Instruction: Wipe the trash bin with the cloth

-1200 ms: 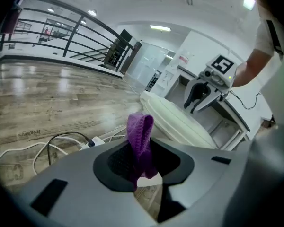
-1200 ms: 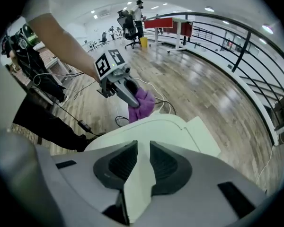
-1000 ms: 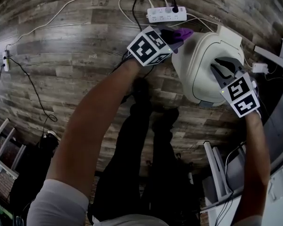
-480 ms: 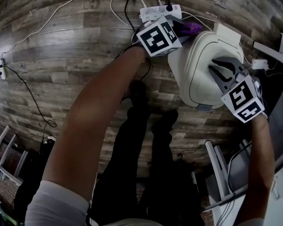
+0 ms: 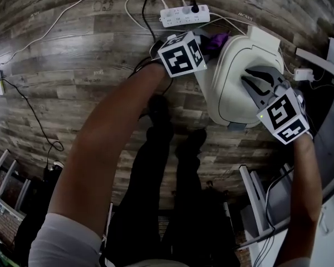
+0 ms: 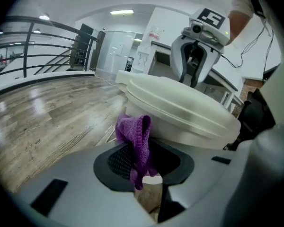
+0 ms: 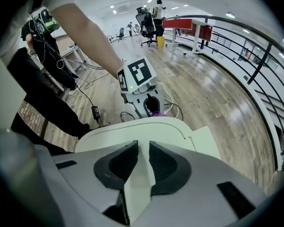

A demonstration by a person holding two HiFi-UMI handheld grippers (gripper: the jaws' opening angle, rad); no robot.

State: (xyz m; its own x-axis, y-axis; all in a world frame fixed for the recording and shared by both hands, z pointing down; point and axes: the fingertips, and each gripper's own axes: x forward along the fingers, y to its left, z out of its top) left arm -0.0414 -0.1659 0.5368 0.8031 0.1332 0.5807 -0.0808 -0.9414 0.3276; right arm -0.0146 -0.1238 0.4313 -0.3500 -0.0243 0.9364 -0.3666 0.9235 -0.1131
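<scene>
Bunched purple cloth (image 6: 137, 134) lies against the white trash bin (image 5: 231, 82), below its lid.

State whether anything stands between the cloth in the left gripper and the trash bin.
Nothing visible does. The purple cloth, clamped in the left gripper, appears pressed against the side of the trash bin, under its lid.

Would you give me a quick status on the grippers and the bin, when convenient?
Left gripper shut on purple cloth, cloth at trash bin side. Right gripper narrowly open, empty, over the lid. Power strip on floor beside bin.
</scene>
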